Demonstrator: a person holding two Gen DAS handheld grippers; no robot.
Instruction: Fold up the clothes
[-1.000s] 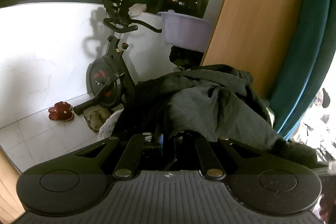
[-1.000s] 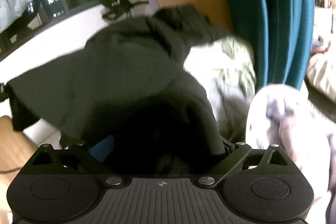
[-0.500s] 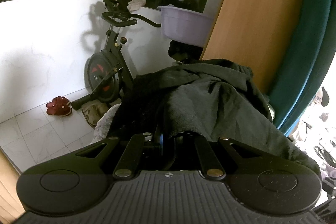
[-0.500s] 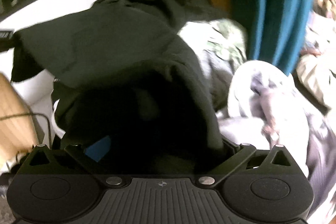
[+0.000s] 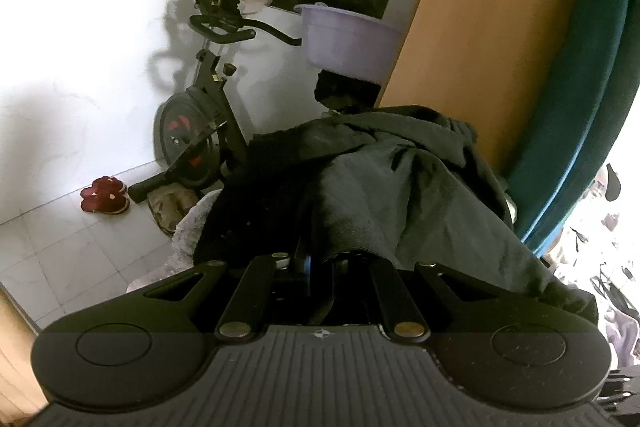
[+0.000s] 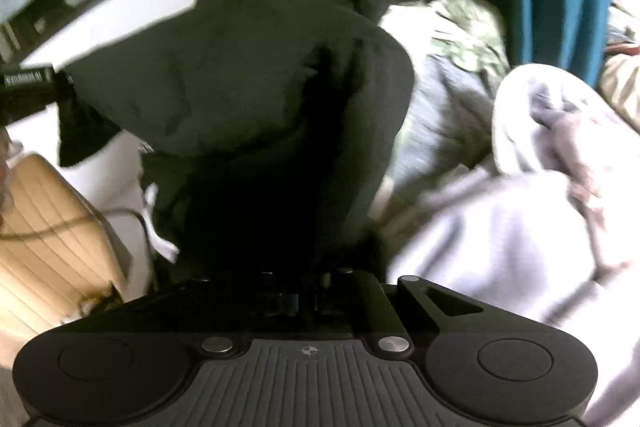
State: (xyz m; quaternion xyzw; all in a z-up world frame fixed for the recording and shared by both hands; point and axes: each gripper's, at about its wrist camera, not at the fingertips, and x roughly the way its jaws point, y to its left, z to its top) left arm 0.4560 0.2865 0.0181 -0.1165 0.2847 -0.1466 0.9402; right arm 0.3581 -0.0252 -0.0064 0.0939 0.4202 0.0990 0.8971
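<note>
A black and dark grey fleece garment [image 5: 400,195] hangs between both grippers. It drapes over my left gripper [image 5: 320,259], which is shut on its edge, with the fingertips hidden under the cloth. In the right wrist view the same garment [image 6: 248,75] fills the middle. My right gripper [image 6: 304,279] is shut on a dark fold, its tips buried in the fabric. The cloth stretches to the far left, where the left gripper's body [image 6: 24,83] shows at the frame edge.
A pale lilac hoodie [image 6: 520,219] and a camouflage garment [image 6: 464,31] lie right of the black one. Behind are a teal curtain [image 5: 580,107] and a wooden panel [image 5: 480,19]. An exercise bike [image 5: 200,131], purple basin [image 5: 344,43] and red slippers [image 5: 104,195] stand at the left; a tan cushion [image 6: 48,235] is near.
My right gripper's jaws, spread wide earlier, have closed on the black garment, and it has shifted so the lilac hoodie looms closer. The left gripper stays shut and has barely moved.
</note>
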